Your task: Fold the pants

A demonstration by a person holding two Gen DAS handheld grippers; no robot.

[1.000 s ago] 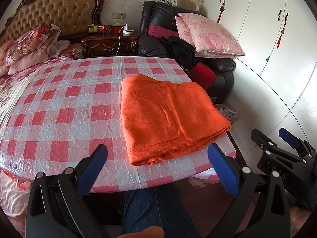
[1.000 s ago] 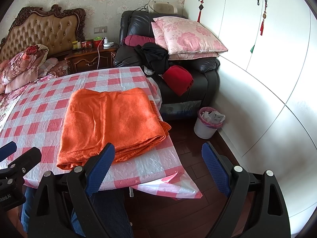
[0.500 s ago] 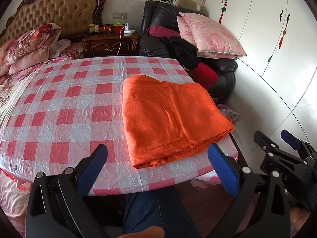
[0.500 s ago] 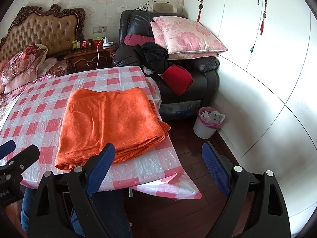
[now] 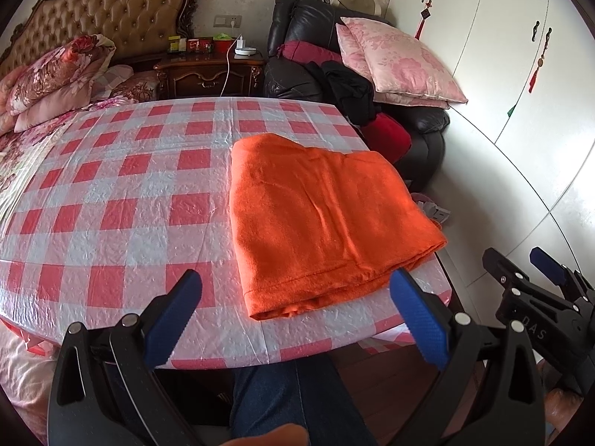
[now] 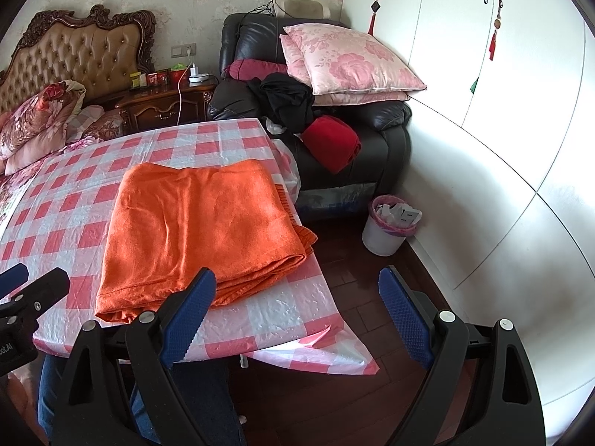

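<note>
A: Where are the orange pants (image 5: 319, 219) lying?
B: Folded on the checked tablecloth (image 5: 111, 200), near its right edge
A: The grippers?
B: Left gripper (image 5: 295, 319) and right gripper (image 6: 297, 316) are both gaping wide, gripping nothing

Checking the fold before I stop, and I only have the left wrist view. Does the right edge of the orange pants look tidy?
Observer: Not quite. The right wrist view shows a ribbed strip poking out from under the pants along that edge.
Operator: Where does it sit on the table?
Observer: Right at the table's right edge, above the floor.
Operator: Are the right tongs clear?
Observer: Yes, the right tongs are open with nothing between them.
</note>
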